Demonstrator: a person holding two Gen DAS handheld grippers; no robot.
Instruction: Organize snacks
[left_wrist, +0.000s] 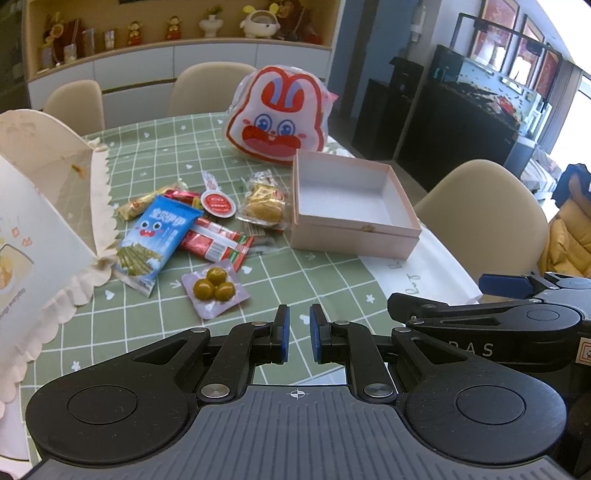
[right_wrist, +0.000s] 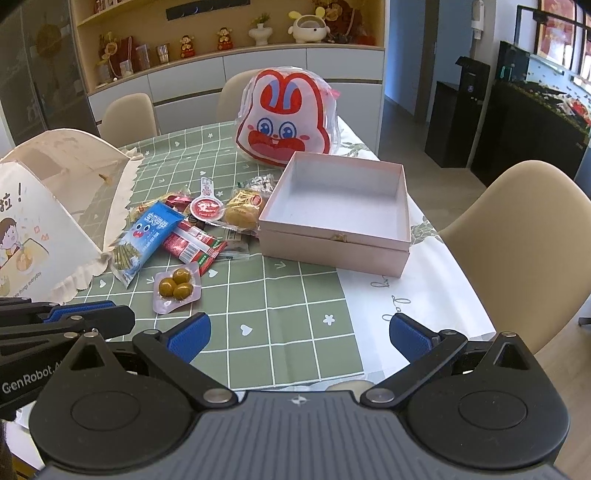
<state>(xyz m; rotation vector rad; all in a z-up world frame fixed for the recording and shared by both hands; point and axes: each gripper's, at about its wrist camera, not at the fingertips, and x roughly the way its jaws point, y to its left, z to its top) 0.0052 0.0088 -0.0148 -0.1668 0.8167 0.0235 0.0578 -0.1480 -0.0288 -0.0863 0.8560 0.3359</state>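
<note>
A pile of snacks lies mid-table: a blue packet (left_wrist: 155, 240) (right_wrist: 147, 236), red packets (left_wrist: 218, 243) (right_wrist: 192, 247), a pack of green plums (left_wrist: 215, 288) (right_wrist: 176, 288), a wrapped yellow cake (left_wrist: 264, 206) (right_wrist: 242, 212) and a round red-lidded cup (left_wrist: 218, 203) (right_wrist: 206, 208). An open, empty pink box (left_wrist: 354, 206) (right_wrist: 336, 218) stands to their right. My left gripper (left_wrist: 299, 334) hovers near the table's front edge, jaws almost closed with a small gap, empty. My right gripper (right_wrist: 299, 336) is wide open and empty, in front of the box.
A rabbit-face bag (left_wrist: 279, 114) (right_wrist: 288, 118) stands behind the box. A cream folding food cover (left_wrist: 48, 206) (right_wrist: 55, 221) stands at the left. Beige chairs (left_wrist: 491, 218) (right_wrist: 517, 236) surround the table. A white cloth (right_wrist: 424, 295) covers the table's right end.
</note>
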